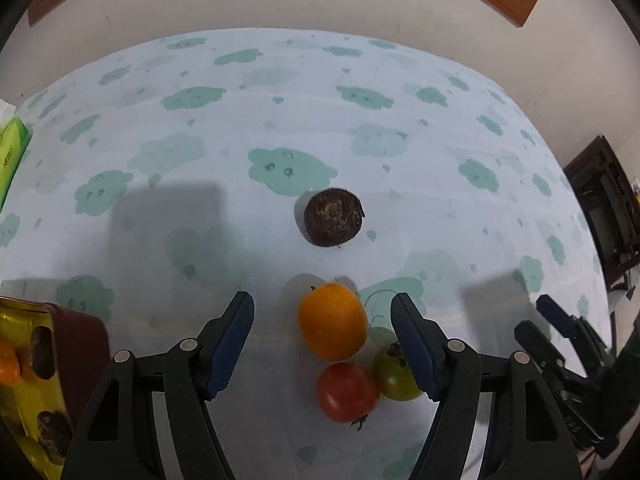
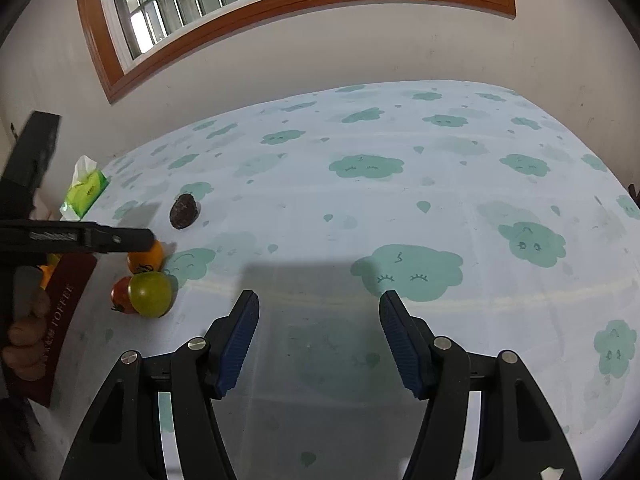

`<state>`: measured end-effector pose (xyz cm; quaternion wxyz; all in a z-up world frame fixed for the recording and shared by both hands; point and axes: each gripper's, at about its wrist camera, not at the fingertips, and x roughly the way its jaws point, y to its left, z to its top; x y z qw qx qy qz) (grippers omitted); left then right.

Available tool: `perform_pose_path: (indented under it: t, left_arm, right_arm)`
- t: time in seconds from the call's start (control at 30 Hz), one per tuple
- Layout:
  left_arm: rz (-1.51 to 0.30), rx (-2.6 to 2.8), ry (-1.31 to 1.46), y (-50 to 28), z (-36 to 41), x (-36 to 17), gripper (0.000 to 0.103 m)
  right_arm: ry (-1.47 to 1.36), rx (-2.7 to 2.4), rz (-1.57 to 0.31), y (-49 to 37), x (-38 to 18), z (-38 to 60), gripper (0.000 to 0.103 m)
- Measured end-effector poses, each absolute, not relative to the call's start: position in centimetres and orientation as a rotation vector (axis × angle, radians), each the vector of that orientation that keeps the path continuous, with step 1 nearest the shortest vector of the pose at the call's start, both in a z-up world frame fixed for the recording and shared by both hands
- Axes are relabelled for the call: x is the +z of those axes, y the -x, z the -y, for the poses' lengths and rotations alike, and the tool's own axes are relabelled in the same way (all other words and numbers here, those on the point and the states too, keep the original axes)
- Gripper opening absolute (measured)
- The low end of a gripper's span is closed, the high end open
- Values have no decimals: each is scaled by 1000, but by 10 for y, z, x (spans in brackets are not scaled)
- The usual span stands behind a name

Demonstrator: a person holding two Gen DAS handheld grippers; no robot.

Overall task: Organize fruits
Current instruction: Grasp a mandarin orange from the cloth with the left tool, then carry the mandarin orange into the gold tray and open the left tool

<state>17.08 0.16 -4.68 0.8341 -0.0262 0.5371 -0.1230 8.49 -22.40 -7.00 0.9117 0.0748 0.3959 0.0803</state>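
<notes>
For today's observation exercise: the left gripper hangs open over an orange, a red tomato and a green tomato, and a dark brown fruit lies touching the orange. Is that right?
Not quite. In the left wrist view the dark brown fruit lies apart from the orange, with bare cloth between them. The rest holds: the left gripper is open over the orange, red tomato and green tomato.

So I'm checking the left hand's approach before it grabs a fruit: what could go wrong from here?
1. The orange lies against the red tomato and green tomato; closing the left gripper could knock either one rolling.
2. The right-side finger already overlaps the green tomato, so it may land on it.
3. The box sits close on the left, leaving little room to swing over.
</notes>
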Motion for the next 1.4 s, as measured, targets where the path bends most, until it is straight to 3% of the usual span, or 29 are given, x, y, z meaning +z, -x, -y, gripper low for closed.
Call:
perform_pose_path:
  t: [0.07,0.17,0.77,1.4]
  left_arm:
    - [-1142,-245,24,-172,2,-53,69]
    - [-1109,-262,-18,-170,8,-56,38]
    - [-789,-97,-152,-81,20,45,39]
    - [-738,-20,-115,-25,-29,69,39]
  right_arm:
    - [-156,172,-821,-86,-71,224,60]
    - [-159,179,-826,-88,-71,224,60]
    - [-113,131,-875,-94,-78,218,63]
    - [4,85,-906,-97,-81,200,74]
